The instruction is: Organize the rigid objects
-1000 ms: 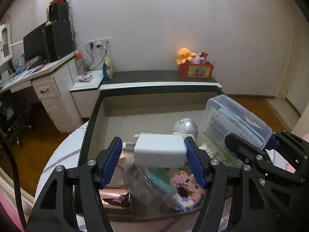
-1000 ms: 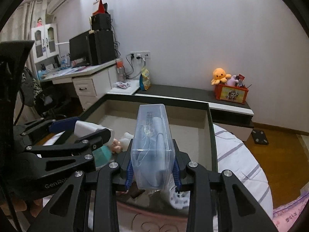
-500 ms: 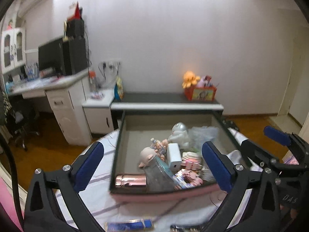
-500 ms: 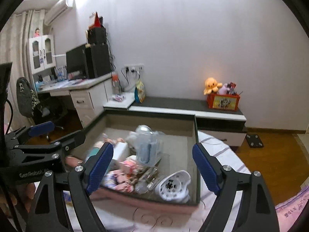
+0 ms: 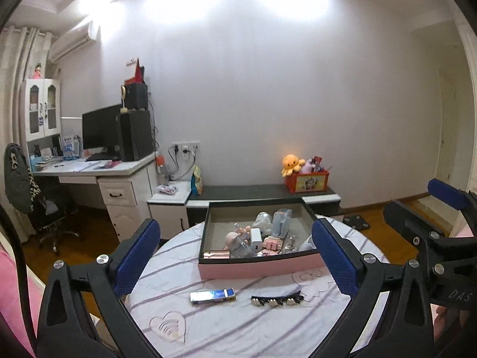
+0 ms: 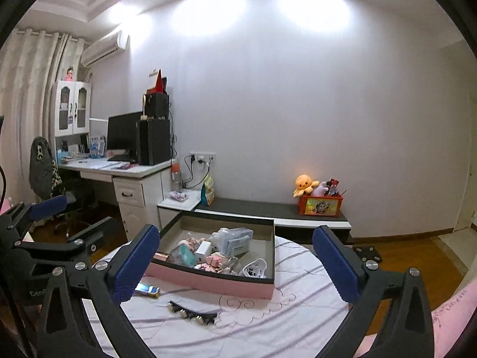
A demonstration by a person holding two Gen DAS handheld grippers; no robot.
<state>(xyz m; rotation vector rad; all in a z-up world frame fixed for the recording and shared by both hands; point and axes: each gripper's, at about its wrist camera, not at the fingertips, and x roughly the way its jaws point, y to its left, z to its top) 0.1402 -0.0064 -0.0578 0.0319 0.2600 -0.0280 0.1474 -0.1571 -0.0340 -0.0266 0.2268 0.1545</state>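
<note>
Both grippers, left (image 5: 235, 256) and right (image 6: 235, 264), now spread empty, right still widening; white charger (image 5: 255, 237) and clear case (image 6: 235, 243) dropped in pink box (image 5: 259, 268); 2 items remain.

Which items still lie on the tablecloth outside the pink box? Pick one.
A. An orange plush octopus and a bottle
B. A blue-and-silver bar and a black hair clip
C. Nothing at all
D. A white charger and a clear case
B: the blue-and-silver bar and the black hair clip lie on the tablecloth in front of the pink box.
</note>
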